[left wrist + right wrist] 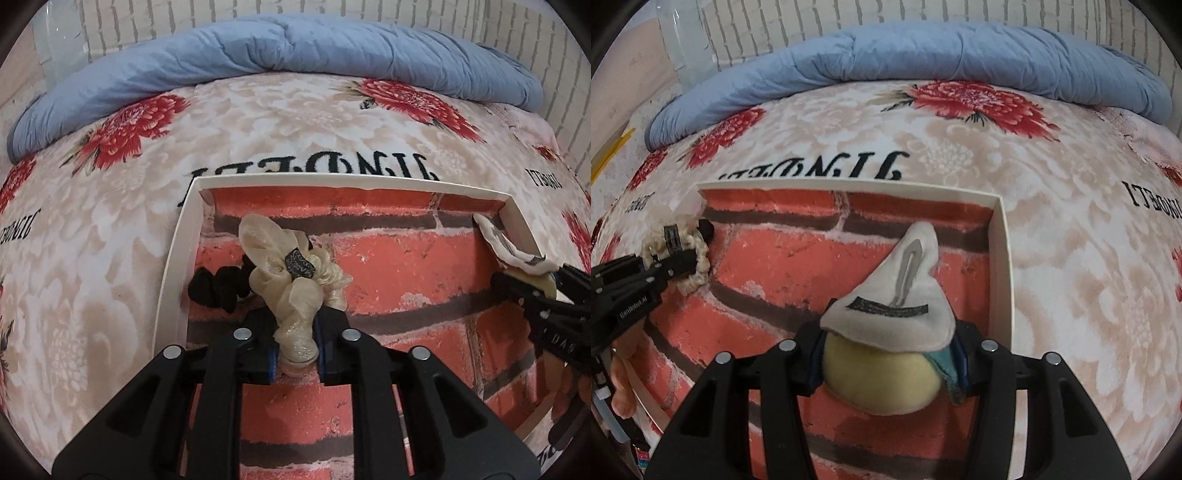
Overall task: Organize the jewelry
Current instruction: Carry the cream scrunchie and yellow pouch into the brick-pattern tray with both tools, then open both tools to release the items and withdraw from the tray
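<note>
Left tool was clamped on the lower end of a cream satin scrunchie, jaws pressed against the fabric from both sides. A dark patterned band wrapped the scrunchie's middle. It sat low over the left part of a shallow white-walled tray lined with a red brick print. Just beside it to the left, touching its folds, lay a black scrunchie close to the tray's left wall. Whether the cream piece rested on the tray floor or hung just above it could not be told.

Right tool held a pale yellow plush ball between its jaws, with a white felt cone-shaped piece lying over the ball's top and pointing toward the tray's far right corner. A teal fabric scrap showed at the right jaw. This bundle was over the right part of the tray, near its right wall.

Tray sat on a bed with a floral cover, red blooms and black lettering. Blue quilt was bunched along the far edge, against a white brick-pattern wall.
</note>
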### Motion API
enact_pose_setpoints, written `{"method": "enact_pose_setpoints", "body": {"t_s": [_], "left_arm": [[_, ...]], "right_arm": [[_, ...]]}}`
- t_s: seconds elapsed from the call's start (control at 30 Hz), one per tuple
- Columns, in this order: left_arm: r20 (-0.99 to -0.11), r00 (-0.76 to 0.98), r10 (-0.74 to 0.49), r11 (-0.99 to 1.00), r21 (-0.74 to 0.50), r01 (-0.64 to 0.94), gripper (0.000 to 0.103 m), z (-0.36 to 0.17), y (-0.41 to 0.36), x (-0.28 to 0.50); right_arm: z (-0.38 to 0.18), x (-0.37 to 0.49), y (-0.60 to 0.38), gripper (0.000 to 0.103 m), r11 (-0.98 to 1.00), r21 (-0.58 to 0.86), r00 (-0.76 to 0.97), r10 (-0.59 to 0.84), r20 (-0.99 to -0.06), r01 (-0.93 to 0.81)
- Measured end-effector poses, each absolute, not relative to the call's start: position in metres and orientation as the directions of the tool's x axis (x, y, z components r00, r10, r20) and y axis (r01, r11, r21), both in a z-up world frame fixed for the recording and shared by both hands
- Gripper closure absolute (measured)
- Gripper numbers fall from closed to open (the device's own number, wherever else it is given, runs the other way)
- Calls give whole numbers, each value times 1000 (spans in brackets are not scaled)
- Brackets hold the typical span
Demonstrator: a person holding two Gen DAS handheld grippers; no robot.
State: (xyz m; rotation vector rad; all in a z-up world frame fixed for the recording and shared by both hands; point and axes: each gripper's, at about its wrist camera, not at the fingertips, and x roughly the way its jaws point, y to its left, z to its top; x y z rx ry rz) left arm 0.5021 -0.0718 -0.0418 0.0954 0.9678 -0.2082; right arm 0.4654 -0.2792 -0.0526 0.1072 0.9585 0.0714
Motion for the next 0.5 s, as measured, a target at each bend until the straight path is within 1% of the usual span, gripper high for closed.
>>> {"method": "enact_pose_setpoints", "body": {"t_s": [0.07, 0.17, 0.23, 0.27, 0.3, 0.33, 0.37, 0.4, 0.43, 0.5], "left_arm": [[-831, 541, -127, 976, -6, 219, 84, -43, -73, 503], [-830, 543, -126, 977, -11, 211, 74, -41, -72, 503], [-828, 550, -113, 978, 4, 207, 60, -40, -72, 502], [-825, 556, -104, 978, 16, 206, 57, -39, -72, 501], [-822, 561, -97, 979, 24, 205, 55, -38, -71, 500], [-822, 561, -98, 978, 24, 206, 52, -36, -70, 499], [-822, 561, -101, 978, 21, 208, 51, -34, -69, 498], [-820, 562, -105, 978, 18, 208, 46, -30, -68, 496], [-815, 570, -105, 978, 18, 207, 38, -25, -66, 493], [-800, 593, -96, 979, 32, 202, 30, -16, -63, 488]], "right_arm": [[-54, 466, -278, 50, 993, 117, 565, 106, -818, -17], [-56, 468, -276, 49, 995, 101, 548, 95, -831, -19], [-58, 470, -276, 46, 995, 96, 534, 91, -840, -19], [-58, 471, -276, 46, 996, 90, 532, 85, -842, -16], [-57, 470, -276, 44, 996, 87, 533, 80, -843, -12], [-56, 470, -276, 37, 996, 84, 534, 75, -842, -8], [-55, 469, -277, 33, 996, 84, 539, 71, -839, -1], [-53, 467, -278, 26, 996, 84, 546, 69, -835, 3], [-50, 465, -279, 25, 996, 90, 558, 75, -827, 0], [-45, 461, -281, 23, 996, 93, 564, 76, -822, 1]]}}
